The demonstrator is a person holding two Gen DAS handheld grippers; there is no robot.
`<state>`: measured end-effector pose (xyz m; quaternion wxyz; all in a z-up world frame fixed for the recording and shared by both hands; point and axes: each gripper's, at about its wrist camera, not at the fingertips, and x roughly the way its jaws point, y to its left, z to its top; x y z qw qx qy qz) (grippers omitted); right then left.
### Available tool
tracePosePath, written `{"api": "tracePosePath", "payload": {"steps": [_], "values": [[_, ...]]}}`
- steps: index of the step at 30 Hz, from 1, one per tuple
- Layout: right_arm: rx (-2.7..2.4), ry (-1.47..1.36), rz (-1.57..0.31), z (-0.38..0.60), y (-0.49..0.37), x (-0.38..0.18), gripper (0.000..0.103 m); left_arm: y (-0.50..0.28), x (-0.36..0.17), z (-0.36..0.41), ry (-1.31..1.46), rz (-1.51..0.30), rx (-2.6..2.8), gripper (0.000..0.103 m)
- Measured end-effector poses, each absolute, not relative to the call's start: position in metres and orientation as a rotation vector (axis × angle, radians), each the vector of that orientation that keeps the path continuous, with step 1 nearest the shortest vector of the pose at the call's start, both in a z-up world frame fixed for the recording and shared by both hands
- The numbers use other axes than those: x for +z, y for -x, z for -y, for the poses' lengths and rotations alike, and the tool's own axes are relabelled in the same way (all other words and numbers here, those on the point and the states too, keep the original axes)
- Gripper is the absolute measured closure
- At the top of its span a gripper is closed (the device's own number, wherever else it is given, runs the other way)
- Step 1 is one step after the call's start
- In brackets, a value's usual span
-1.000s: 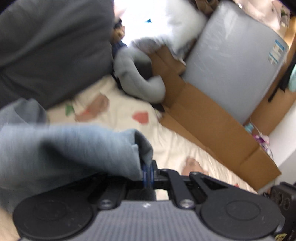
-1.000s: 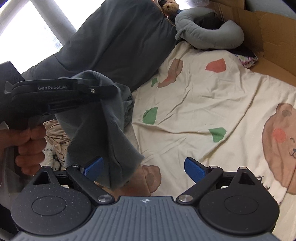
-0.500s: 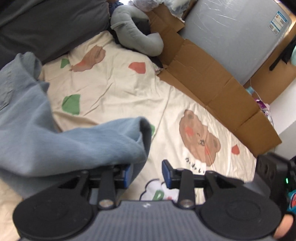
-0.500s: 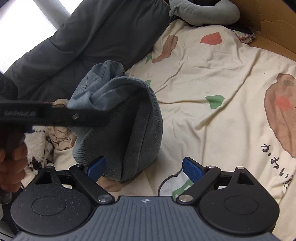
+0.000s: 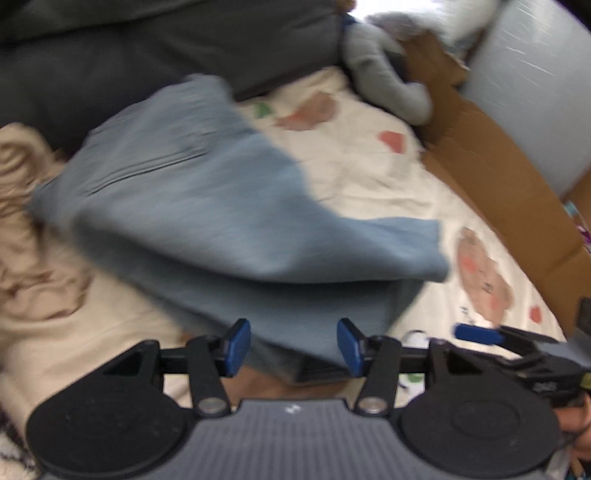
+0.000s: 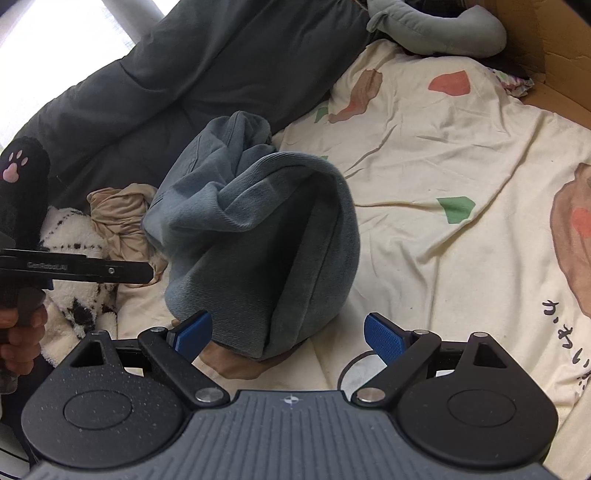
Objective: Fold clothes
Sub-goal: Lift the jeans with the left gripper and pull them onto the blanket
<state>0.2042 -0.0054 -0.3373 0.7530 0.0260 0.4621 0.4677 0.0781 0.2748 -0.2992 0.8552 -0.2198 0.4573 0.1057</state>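
Observation:
A blue-grey denim garment (image 6: 266, 236) lies in a loose, bunched heap on the cream printed bed sheet (image 6: 424, 166). In the blurred left wrist view the same garment (image 5: 221, 206) spreads just ahead of my left gripper (image 5: 293, 345). Its jaws are opening and its blue pads stand apart, with a fold of cloth reaching between them but not pinched. My right gripper (image 6: 288, 336) stands wide open at the near edge of the heap, and the cloth's lower end sits between its pads (image 6: 382, 338) untouched. The left gripper's arm (image 6: 92, 269) shows at the left.
A dark grey duvet (image 6: 184, 74) covers the back left. Left of the heap lie a beige garment (image 6: 118, 210) and a fluffy black-and-white item (image 6: 74, 240). A grey neck pillow (image 6: 436, 33) and cardboard (image 5: 498, 177) border the far right.
The left gripper let go of the blue garment, opened its jaws and drew back to the left. The garment dropped from hanging into a heap on the sheet. The right gripper sank slightly.

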Motion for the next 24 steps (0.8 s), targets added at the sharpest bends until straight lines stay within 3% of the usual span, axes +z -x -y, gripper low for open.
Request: {"api": "tracePosePath", "payload": {"steps": [20,23,24], "values": [[1.155,0.153,-0.973,-0.053,-0.175,-0.337,0.011,-0.063,-0.359,-0.391,0.550,-0.751,0.522,0.042],[1.160,0.183,-0.964,-0.066,-0.171,-0.341,0.016,-0.062,-0.370,-0.410,0.564,-0.702,0.505,0.037],[1.155,0.200,-0.953,-0.069,-0.169,-0.343,0.024,-0.063,-0.374,-0.416,0.572,-0.699,0.505,0.037]]}}
